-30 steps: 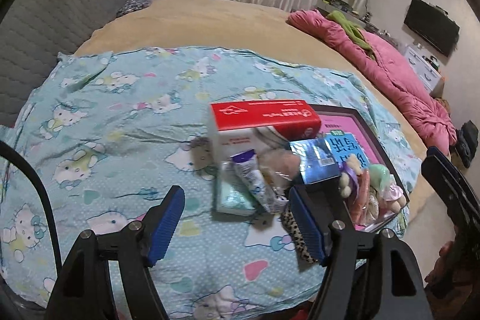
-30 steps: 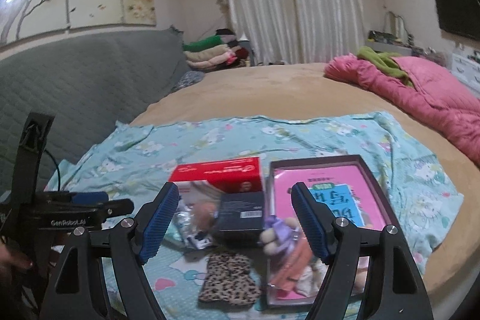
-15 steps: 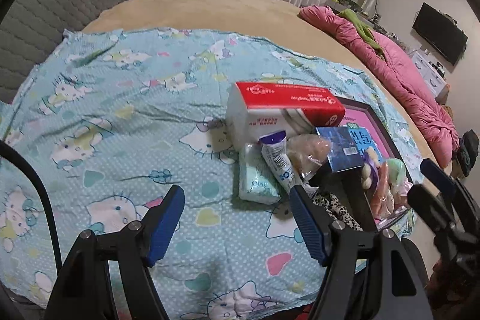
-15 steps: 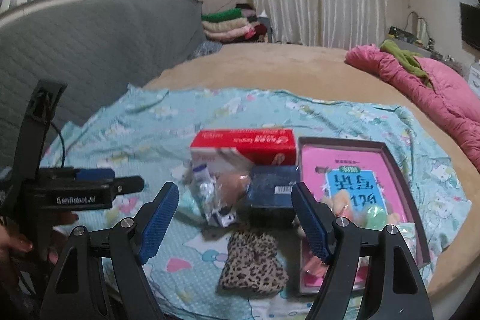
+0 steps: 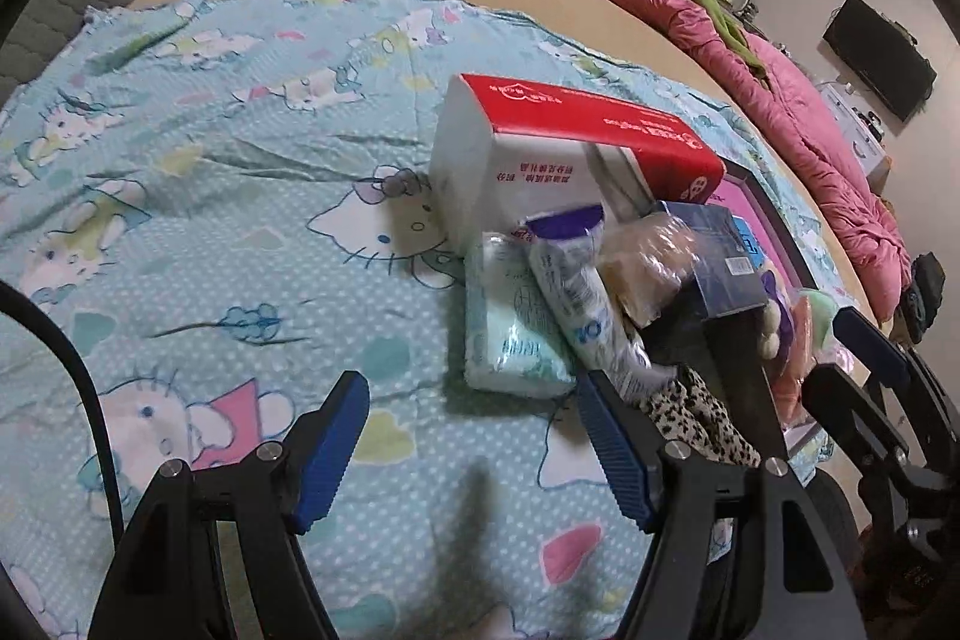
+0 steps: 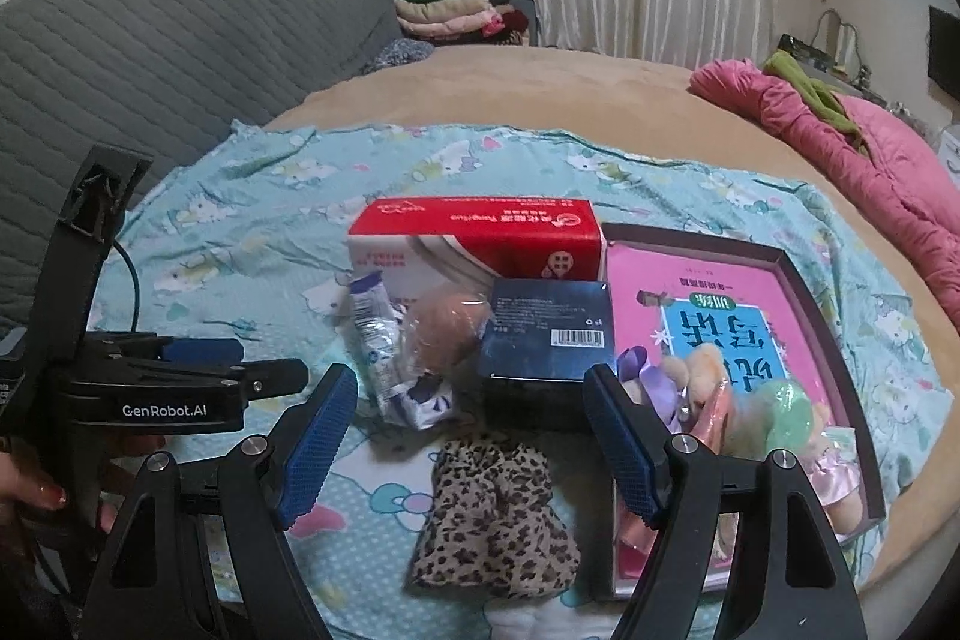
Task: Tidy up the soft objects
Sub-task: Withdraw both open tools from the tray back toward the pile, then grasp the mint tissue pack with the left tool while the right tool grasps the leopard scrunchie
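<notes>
Both the left gripper (image 5: 468, 445) and right gripper (image 6: 468, 439) have fingers spread wide, holding nothing.

A wide bed (image 6: 528, 94) with a tan cover carries everything. Spread over its near part lies a light-blue cartoon-cat sheet (image 5: 198, 196), rumpled at its far edge. On that sheet sits a cluster – a red-and-white tissue pack (image 6: 474, 244), a small pale-green tissue packet (image 5: 510, 334) touching its near side, a white-and-purple tube (image 5: 576, 292) leaning across that packet, a dark blue box (image 6: 546, 334), a leopard-print pouch (image 6: 498, 508) nearest the camera. Just right of the cluster a dark-rimmed tray (image 6: 804, 292) rests on the sheet. Well apart, a crumpled pink quilt (image 6: 864, 148) lies along the bed's right edge – on the tan cover itself
</notes>
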Motion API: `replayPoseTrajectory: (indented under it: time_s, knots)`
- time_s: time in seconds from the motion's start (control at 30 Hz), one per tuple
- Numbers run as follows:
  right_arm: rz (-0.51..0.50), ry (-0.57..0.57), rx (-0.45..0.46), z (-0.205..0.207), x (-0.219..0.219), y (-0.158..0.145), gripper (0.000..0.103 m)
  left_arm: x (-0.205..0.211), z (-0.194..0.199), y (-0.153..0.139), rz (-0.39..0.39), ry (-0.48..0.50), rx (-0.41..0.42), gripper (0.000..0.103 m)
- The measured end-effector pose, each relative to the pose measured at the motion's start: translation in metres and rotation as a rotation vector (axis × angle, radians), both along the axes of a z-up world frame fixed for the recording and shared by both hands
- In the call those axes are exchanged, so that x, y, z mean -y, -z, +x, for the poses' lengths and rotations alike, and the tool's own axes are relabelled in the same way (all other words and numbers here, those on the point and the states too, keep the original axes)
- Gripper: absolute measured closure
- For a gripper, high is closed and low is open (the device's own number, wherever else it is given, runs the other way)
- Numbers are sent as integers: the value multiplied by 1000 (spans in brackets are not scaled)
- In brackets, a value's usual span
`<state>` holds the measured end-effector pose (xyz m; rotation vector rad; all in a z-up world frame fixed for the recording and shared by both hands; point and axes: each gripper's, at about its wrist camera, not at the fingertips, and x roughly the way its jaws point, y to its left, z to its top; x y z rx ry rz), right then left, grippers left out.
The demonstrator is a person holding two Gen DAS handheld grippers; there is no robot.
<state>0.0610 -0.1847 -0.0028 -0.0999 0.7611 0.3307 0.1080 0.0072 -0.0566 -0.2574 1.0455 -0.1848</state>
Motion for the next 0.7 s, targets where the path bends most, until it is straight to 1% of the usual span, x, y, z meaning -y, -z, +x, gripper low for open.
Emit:
replayPoseTrajectory:
  time_s: [0.13, 0.27, 0.33, 0.43, 0.53, 0.7]
  knots:
    - [-8, 2, 3, 9, 0, 2, 24, 4, 15, 14, -17, 13, -33, 31]
    - [-27, 9, 3, 20, 0, 6, 24, 6, 23, 29, -13, 15, -70, 31]
    - [-25, 12, -6, 20, 2, 8, 24, 6, 25, 32, -14, 17, -73, 31]
    - [-18, 3, -50, 14, 4, 17, 24, 6, 30, 34, -15, 17, -72, 31]
    - [-33, -27, -99, 6, -1, 28, 24, 6, 34, 35, -13, 16, -67, 31]
    - [-132, -57, -187, 7, -15, 57, 24, 10, 40, 36, -6, 22, -61, 31]
